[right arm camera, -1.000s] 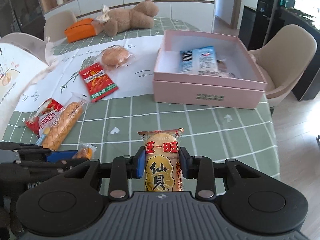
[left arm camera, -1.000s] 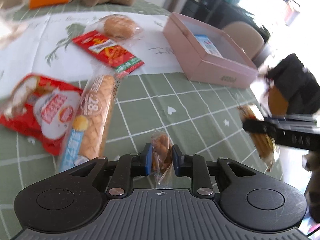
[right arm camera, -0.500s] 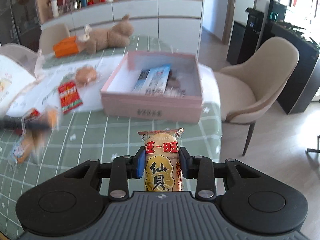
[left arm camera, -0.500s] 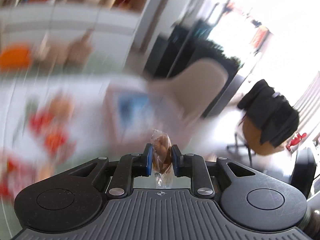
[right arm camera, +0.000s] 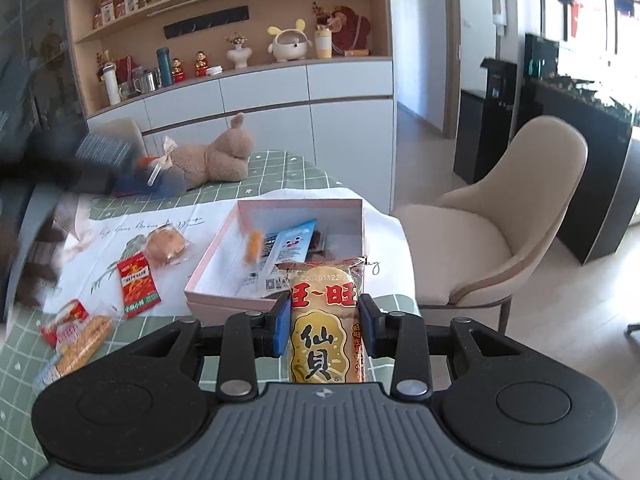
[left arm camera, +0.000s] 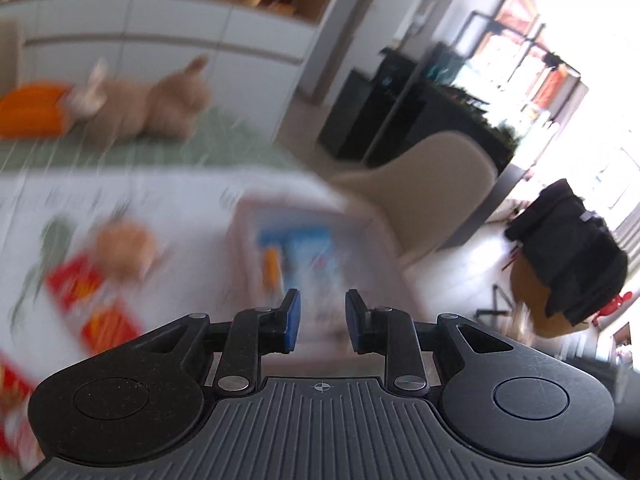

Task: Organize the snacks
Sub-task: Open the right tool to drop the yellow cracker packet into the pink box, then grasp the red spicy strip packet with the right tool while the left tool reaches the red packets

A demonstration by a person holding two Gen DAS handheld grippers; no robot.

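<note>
While your right gripper (right arm camera: 324, 322) is still pinching the rice cracker pack (right arm camera: 325, 320), your left gripper (left arm camera: 319, 320) has just been opening, jaws spread on nothing; the small wrapped snack it held earlier is now lying in the pink box (right arm camera: 212, 276) at 11 o'clock.

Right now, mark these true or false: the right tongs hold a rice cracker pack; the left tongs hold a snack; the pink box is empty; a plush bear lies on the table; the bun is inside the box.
1. The right tongs hold a rice cracker pack: true.
2. The left tongs hold a snack: false; they have just been opening, with nothing between them.
3. The pink box is empty: false; a blue packet and other snacks lie in it.
4. A plush bear lies on the table: true.
5. The bun is inside the box: false; it lies on the table beside it.
</note>
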